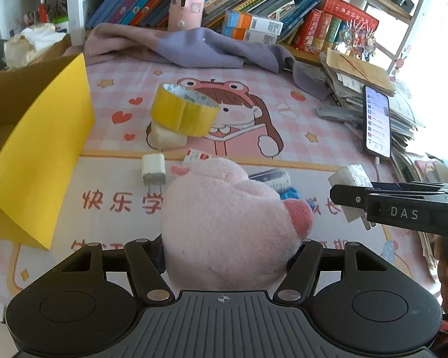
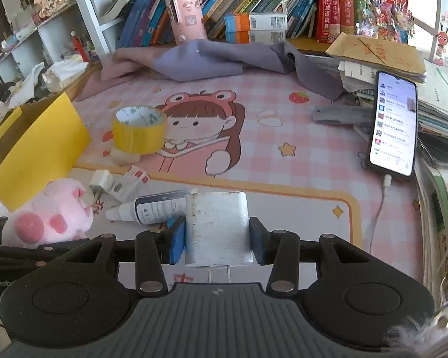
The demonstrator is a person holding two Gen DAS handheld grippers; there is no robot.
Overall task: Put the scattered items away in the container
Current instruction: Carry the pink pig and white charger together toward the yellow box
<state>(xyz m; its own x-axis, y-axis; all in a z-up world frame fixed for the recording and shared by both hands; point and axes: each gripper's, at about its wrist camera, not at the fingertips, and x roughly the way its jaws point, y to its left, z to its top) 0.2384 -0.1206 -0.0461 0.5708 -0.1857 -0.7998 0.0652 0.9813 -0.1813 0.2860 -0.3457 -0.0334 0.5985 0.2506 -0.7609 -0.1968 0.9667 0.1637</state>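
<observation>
Pink plush toy (image 1: pixel 224 223) hides left gripper's (image 1: pixel 227 250) fingertips.

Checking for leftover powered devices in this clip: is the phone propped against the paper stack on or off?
On. The phone leans upright against the stack of papers, its screen lit with a list of rows, and a white cable is plugged into its bottom edge.

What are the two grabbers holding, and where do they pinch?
Left gripper squeezes the pink plush toy around its body. Right gripper pinches the white charger block by its two sides.
</observation>
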